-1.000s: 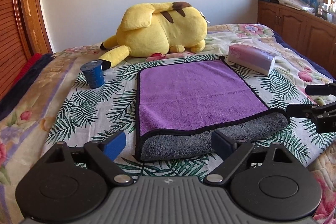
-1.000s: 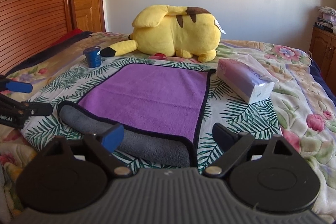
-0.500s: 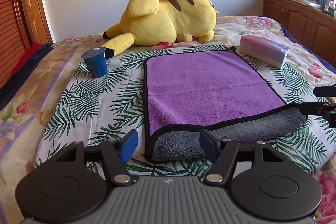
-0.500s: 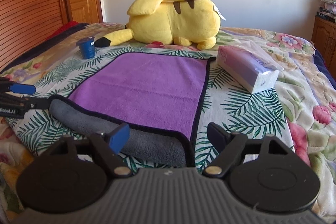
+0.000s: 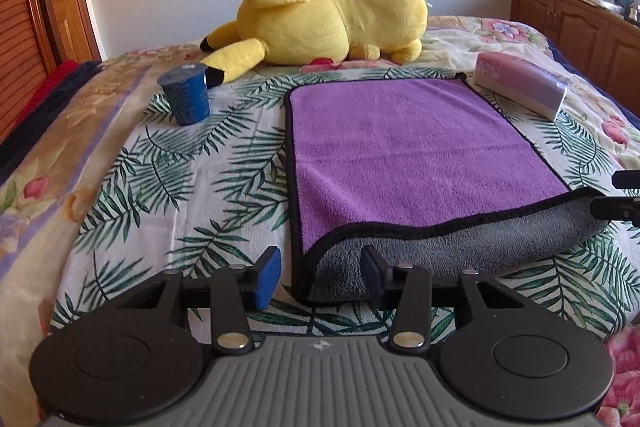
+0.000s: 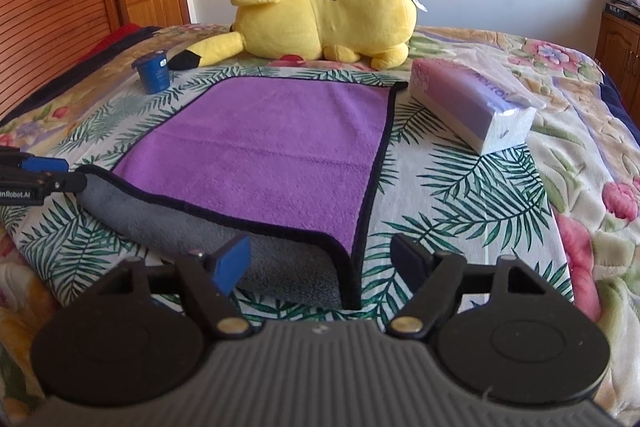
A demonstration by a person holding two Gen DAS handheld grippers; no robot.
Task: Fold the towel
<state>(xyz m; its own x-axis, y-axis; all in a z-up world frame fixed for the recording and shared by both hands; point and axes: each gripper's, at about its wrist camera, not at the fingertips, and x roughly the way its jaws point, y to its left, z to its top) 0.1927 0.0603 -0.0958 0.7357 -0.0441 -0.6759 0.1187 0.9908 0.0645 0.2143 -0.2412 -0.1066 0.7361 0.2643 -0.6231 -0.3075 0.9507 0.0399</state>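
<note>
Purple plush with a black bound edge, the towel (image 5: pixel 412 151) lies flat on the bed (image 5: pixel 120 187), whose cover is a smooth cotton sheet printed with green palm fronds and pink flowers. Its near edge is rolled back on itself, showing the grey fleecy underside as a soft, rounded band along the front. Beyond the far edge a big yellow plush toy (image 5: pixel 332 15) with brown stripes and a black-tipped tail lies on its side, close to the towel but not touching it. A small blue plastic cup (image 5: pixel 186 99), sealed with a lid, stands upright to the left, just by the tail tip; what it holds cannot be seen. To the right, a long soft pack of tissues (image 6: pixel 472 103) in clear purple-tinted wrap lies just off the towel's far right corner. Wooden cabinets (image 5: pixel 580 27) line the right wall, a slatted wooden door the left. The left gripper (image 5: pixel 320 277) sits low at the towel's near left corner, jaws closing with the rolled grey corner between them, pads not yet pressing it. The right gripper (image 6: pixel 320 255) stands with jaws wide apart astride the near right corner, the cloth lying between its blue pads untouched.
</note>
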